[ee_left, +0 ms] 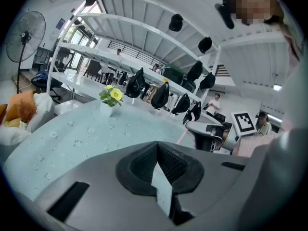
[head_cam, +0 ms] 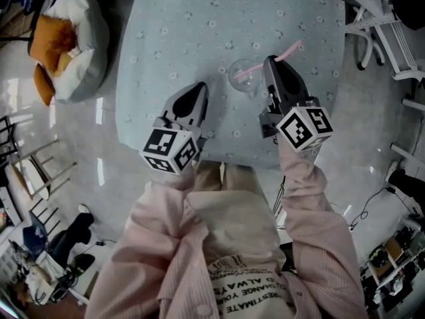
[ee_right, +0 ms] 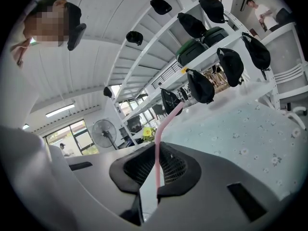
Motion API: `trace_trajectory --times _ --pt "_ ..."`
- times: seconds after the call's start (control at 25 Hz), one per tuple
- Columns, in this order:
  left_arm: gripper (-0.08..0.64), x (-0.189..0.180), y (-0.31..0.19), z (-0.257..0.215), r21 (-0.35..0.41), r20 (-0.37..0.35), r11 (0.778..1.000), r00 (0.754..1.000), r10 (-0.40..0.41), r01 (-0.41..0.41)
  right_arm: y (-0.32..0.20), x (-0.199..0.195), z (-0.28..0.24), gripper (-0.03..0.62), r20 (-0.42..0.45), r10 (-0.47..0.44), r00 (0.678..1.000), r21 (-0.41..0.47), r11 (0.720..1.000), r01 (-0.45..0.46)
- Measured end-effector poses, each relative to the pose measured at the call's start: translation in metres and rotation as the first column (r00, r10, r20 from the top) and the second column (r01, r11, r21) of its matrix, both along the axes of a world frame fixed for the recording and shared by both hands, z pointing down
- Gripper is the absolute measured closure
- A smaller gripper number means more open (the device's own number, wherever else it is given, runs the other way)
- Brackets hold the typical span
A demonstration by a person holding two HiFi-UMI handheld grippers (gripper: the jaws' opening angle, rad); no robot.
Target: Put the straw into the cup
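Head view: the right gripper (head_cam: 269,64) is holding the pink straw (head_cam: 289,49) slantwise over the table (head_cam: 172,38), with the straw's lower end reaching the rim of the clear cup (head_cam: 240,80). The left gripper (head_cam: 200,88) is hovering left of the cup, apart from it.
Left gripper view: the jaws are meeting at their tips and gripping nothing.
Right gripper view: the jaws are pinching the straw, which is rising between them and bending away.
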State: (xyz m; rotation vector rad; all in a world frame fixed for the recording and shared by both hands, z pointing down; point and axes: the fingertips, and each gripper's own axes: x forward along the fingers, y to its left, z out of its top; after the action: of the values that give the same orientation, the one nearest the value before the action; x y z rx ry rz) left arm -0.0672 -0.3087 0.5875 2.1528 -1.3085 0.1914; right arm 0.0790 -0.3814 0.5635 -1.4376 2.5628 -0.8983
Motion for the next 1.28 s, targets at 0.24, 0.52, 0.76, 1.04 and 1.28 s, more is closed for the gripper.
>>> trace_trajectory --times 0.24,0.52,0.76,1.04,1.28 --pt "0.560 0.002 0.003 0.004 -0.014 -0.004 1.000 1.000 -0.005 0.005 0.003 0.000 0.007 0.571 -0.003 -0.002 1.000 -0.012 1.000 0.002" --pt "0.560 0.005 0.004 0.005 -0.018 -0.007 1.000 1.000 -0.011 0.011 0.006 -0.003 0.013 0.571 0.009 -0.031 0.999 -0.031 0.999 0.031" --pt "0.560 0.010 0.007 0.001 -0.013 -0.012 1.000 1.000 -0.008 0.008 0.009 -0.002 0.017 0.543 -0.002 -0.029 1.000 -0.056 0.998 0.028" --pt "0.560 0.011 0.008 -0.006 0.001 -0.013 1.000 1.000 -0.003 0.003 0.018 0.005 0.021 0.518 0.001 -0.009 1.000 -0.084 0.996 0.009" --pt "0.560 0.012 0.011 -0.019 0.028 -0.016 1.000 1.000 0.006 -0.006 0.029 0.014 0.013 0.520 -0.009 0.011 1.000 -0.079 0.997 -0.012"
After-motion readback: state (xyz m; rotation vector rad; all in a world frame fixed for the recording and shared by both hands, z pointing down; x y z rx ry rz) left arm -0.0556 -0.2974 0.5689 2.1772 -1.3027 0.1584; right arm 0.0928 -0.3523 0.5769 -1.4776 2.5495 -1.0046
